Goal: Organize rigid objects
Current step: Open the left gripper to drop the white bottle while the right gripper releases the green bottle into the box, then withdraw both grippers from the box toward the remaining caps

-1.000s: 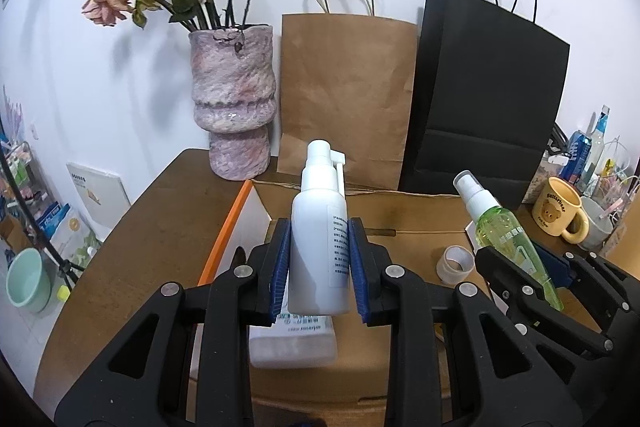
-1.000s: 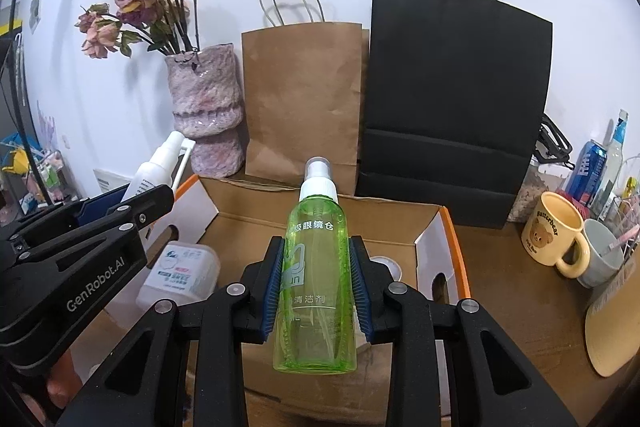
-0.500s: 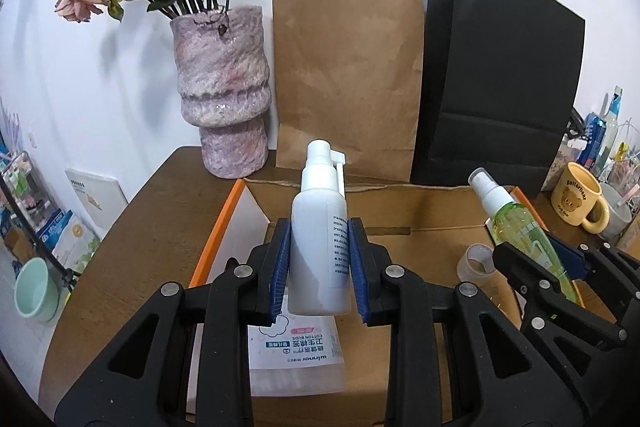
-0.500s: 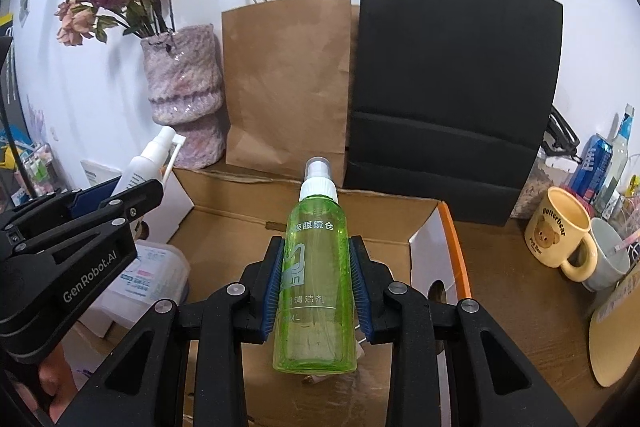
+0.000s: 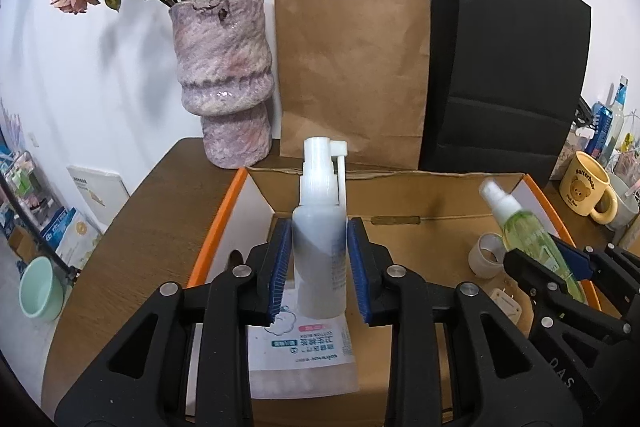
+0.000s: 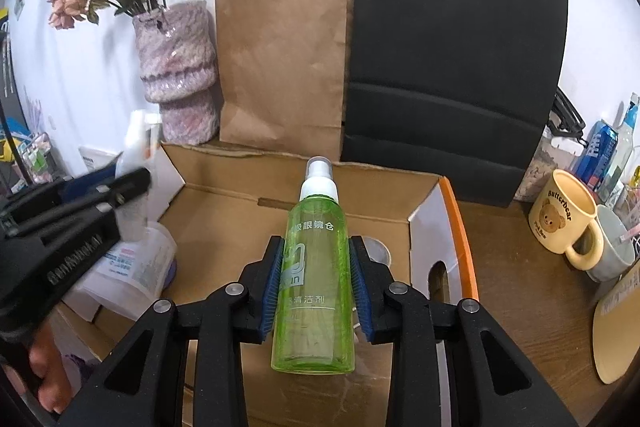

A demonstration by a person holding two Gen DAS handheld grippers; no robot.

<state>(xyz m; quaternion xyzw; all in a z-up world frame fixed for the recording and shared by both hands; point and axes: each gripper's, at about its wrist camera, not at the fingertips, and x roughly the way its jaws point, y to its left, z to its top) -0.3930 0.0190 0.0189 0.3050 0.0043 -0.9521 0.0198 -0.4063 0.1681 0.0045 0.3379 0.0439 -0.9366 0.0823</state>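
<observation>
The left hand-held gripper has the white spray bottle upright between its blue pads. Its jaws have just been opening: a thin gap shows on both sides of the bottle, so the pads no longer press it. The bottle stands above a plastic tub of cotton buds inside the cardboard box.

The right hand-held gripper is closed on the green spray bottle, and holds it upright over the box floor, near a roll of tape.

To do this step well, I think each bottle should be lowered until its base rests on something flat before the pads let go. The white bottle may tip if it lands on the tub.

The bases of both bottles are hidden, so whether they already touch anything I cannot tell. The near wall of the box is cut off by the gripper bodies.
</observation>
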